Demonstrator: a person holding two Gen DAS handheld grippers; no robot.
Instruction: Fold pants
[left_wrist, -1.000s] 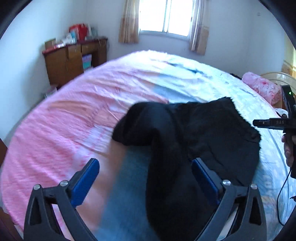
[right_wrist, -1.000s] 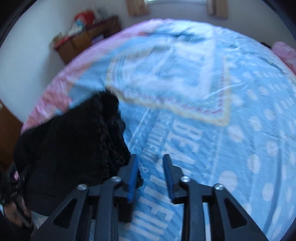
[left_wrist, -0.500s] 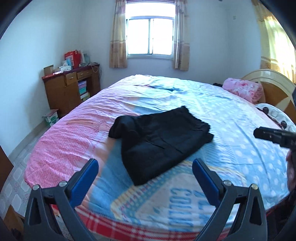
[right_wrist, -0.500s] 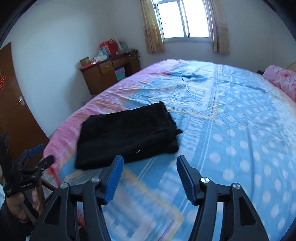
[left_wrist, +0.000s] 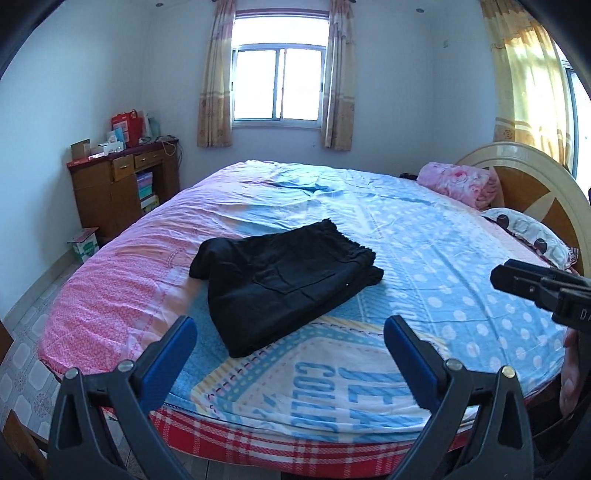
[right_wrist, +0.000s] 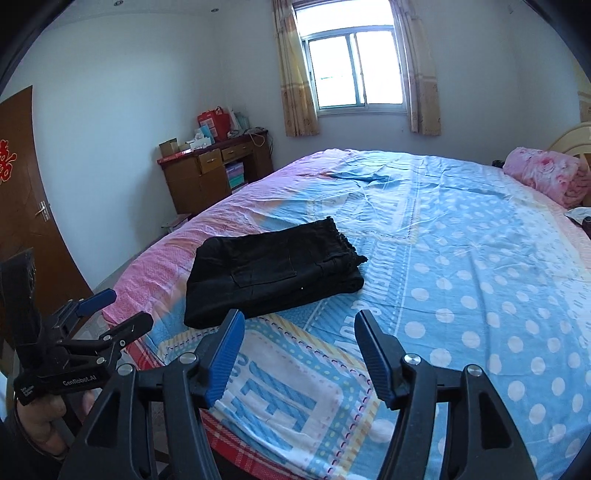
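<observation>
On the smooth printed bedsheet (left_wrist: 424, 258) lie black pants (left_wrist: 284, 280) folded rectangular; left gripper (left_wrist: 290, 354) and right gripper (right_wrist: 297, 350) gape empty

— Open bedspread (left_wrist: 424, 266) all around the folded black pants (left_wrist: 280, 284); nothing lying between them and the near edge. Wide bare stretch to the right, toward the headboard (left_wrist: 532, 184).

— Blocked there by the pink rolled blanket (left_wrist: 461, 181) and a spotted pillow (left_wrist: 528, 232). On the left, floor past the bed edge, then a wooden desk (left_wrist: 122, 188) by the wall, well apart. Left gripper (left_wrist: 291, 354) and right gripper (right_wrist: 299, 354) both parted, empty, short of the pants.
</observation>
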